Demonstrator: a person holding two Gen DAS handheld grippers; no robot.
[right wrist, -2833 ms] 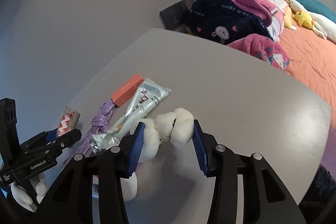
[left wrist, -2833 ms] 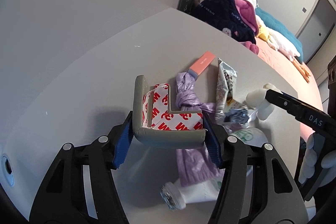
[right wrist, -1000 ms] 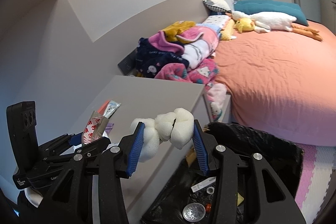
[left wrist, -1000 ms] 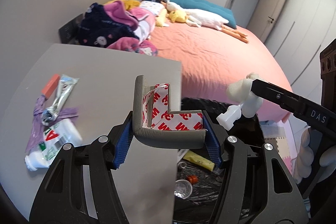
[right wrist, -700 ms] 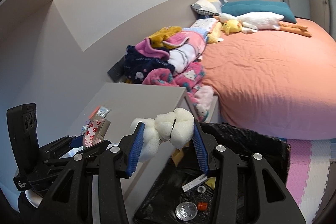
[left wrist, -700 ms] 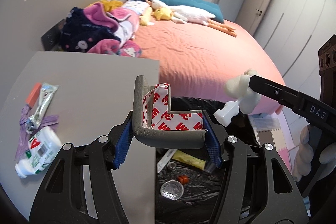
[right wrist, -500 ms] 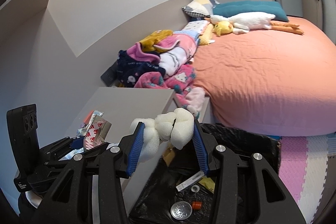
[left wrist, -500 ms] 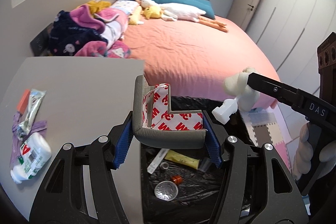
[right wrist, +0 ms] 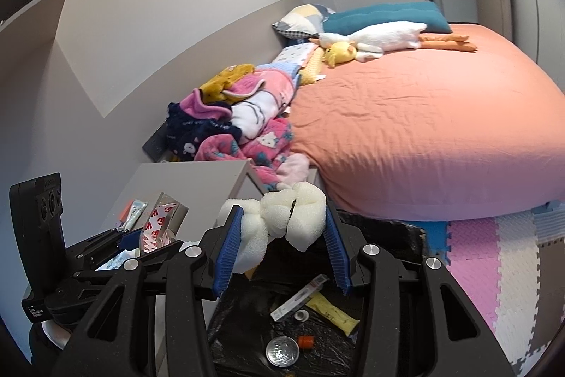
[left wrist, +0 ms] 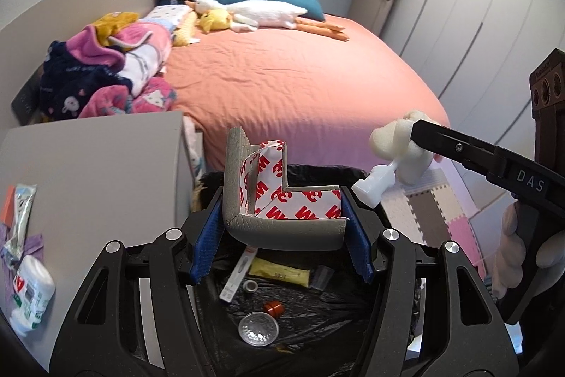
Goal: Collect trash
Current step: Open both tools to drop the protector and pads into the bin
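My left gripper [left wrist: 282,232] is shut on a grey foam corner guard [left wrist: 282,228] with red-and-white tape backing, held above the black-lined trash bin [left wrist: 307,170]. My right gripper [right wrist: 282,242] is shut on a lump of white foam [right wrist: 282,221] with a small white plastic piece [left wrist: 374,188] hanging from it, also over the bin [right wrist: 385,235]. The right gripper shows at the right of the left wrist view [left wrist: 416,136]. The left gripper and its corner guard [right wrist: 160,223] show at the left of the right wrist view. The bin holds a round foil lid [left wrist: 258,329], a yellow tube [left wrist: 279,274] and an orange cap [left wrist: 273,308].
The grey table [left wrist: 88,172] at the left carries a white bottle [left wrist: 30,297], a silver tube [left wrist: 19,218], a purple bag and an orange box. An orange bed [left wrist: 289,76] with clothes and plush toys lies behind. Foam floor mats [right wrist: 494,253] lie at the right.
Both grippers have carried their loads from the table rightward until they are over the open bin. Neither has let go. The table items have slid to the left edge of view.
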